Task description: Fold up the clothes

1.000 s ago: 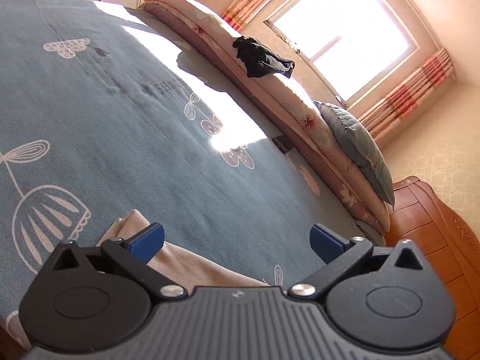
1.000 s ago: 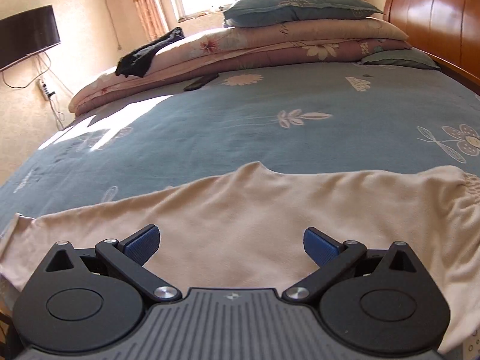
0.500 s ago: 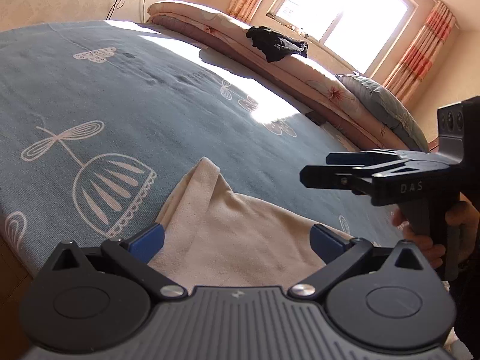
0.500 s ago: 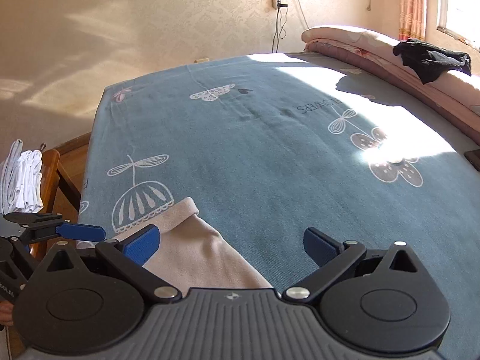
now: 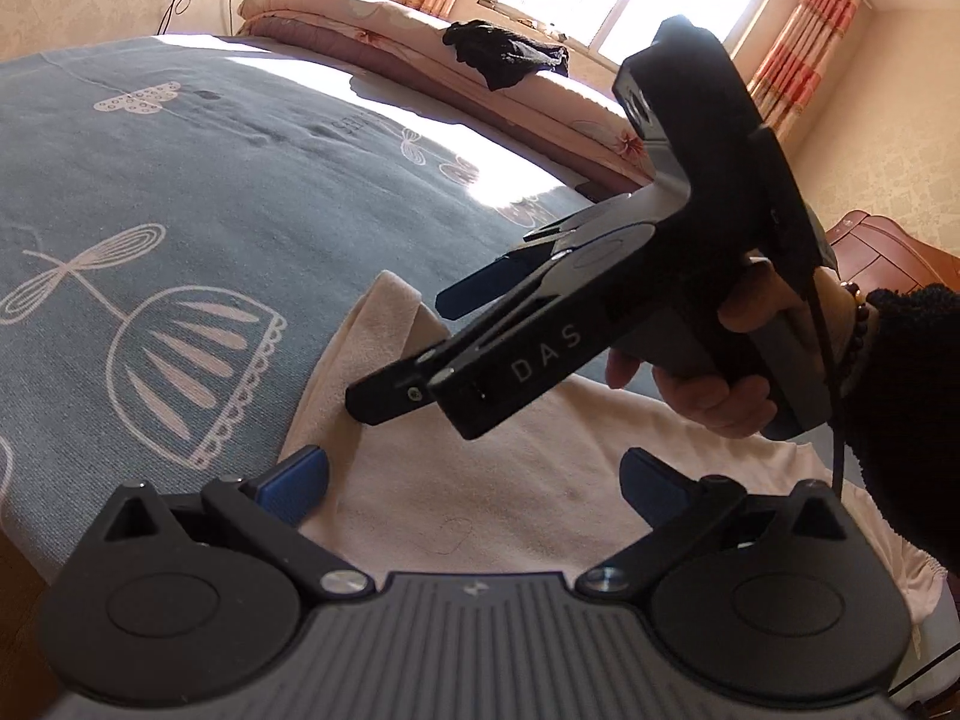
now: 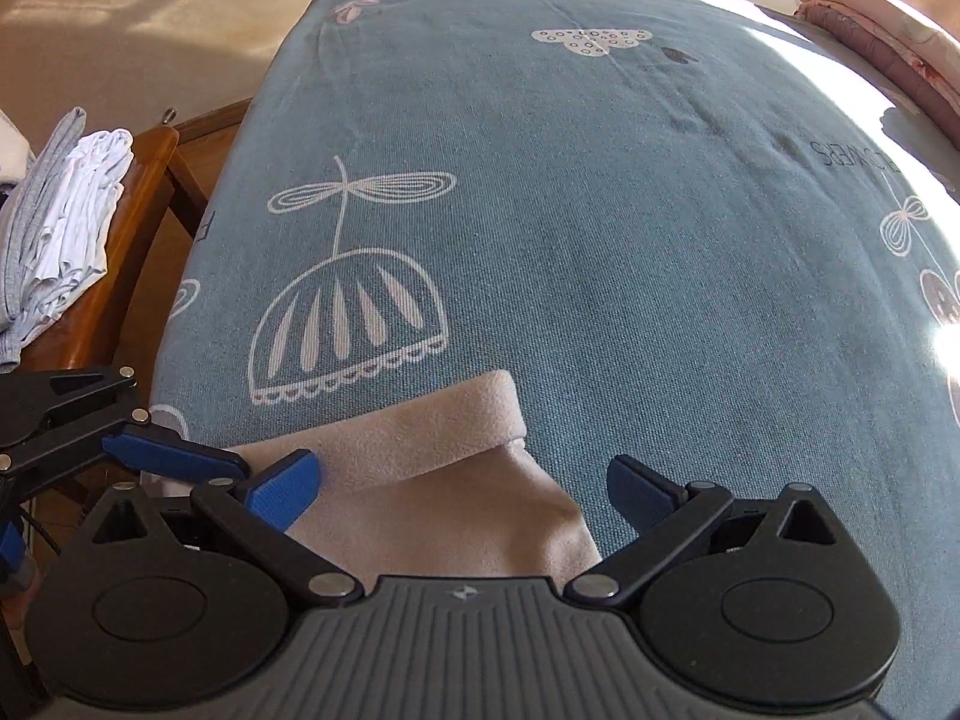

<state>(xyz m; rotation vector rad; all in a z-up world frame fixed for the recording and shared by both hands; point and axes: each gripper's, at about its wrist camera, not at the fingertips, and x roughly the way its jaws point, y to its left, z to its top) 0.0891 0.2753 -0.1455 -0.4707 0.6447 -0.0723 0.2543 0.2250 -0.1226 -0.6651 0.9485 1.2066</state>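
A beige long-sleeved top (image 5: 528, 450) lies flat on the blue bedspread (image 5: 180, 192) near the bed's front edge. Its sleeve ends in a folded cuff (image 6: 432, 420). My left gripper (image 5: 474, 480) hovers open over the body of the top, nothing between its fingers. My right gripper (image 6: 462, 486) is open too, straddling the sleeve just behind the cuff. In the left wrist view the right gripper (image 5: 420, 354) reaches in from the right, low over the sleeve, held by a hand (image 5: 708, 396). One blue left fingertip (image 6: 174, 457) shows at the left of the right wrist view.
Folded quilts (image 5: 420, 36) with a black garment (image 5: 504, 54) lie along the bed's far side under a window. A wooden chair (image 6: 138, 222) left of the bed carries stacked white and grey clothes (image 6: 60, 210). A wooden headboard (image 5: 888, 252) stands at the right.
My right gripper has swung left from the middle of the top to the sleeve cuff and now fills the left wrist view. The left gripper has tilted down over the top.
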